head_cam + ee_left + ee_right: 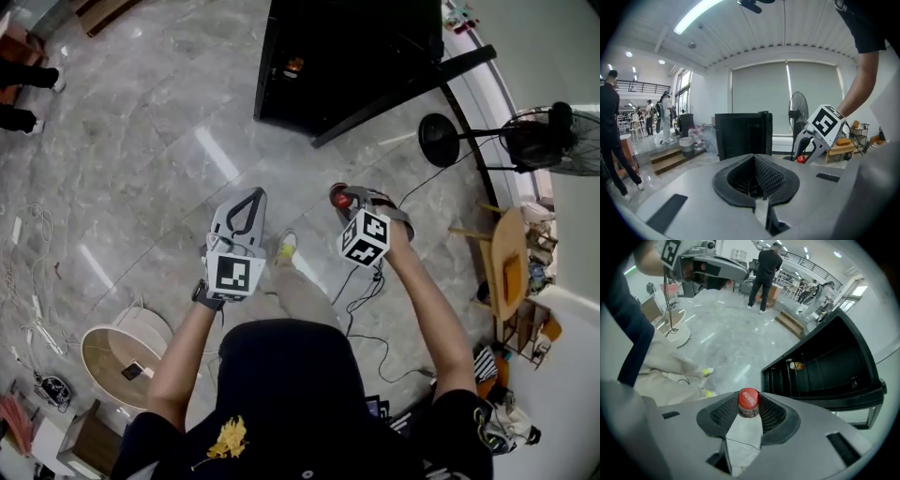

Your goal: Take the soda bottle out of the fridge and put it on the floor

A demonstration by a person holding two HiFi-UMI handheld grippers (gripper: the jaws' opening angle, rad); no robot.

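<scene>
The soda bottle [748,401] is out of the fridge and hangs over the floor, gripped at its neck by the right tongs [749,409]. Only its round red screw cap and a short stretch of dark neck show; the body is hidden beneath the tongs. The black mesh-textured pads press on the neck from both sides, and the tongs' smooth grey shell points steeply down. To the left, the left tongs [754,177] are closed on nothing, their ribbed pads meeting at the tip, and they point nearly level towards the fridge. The floor [159,141] is glossy grey marble-patterned tile with streaks of reflected light. At the far side stands the fridge [347,56], a boxy matt black cabinet with its door swung open. A black pedestal fan [539,136] with a round base stands at the right.
</scene>
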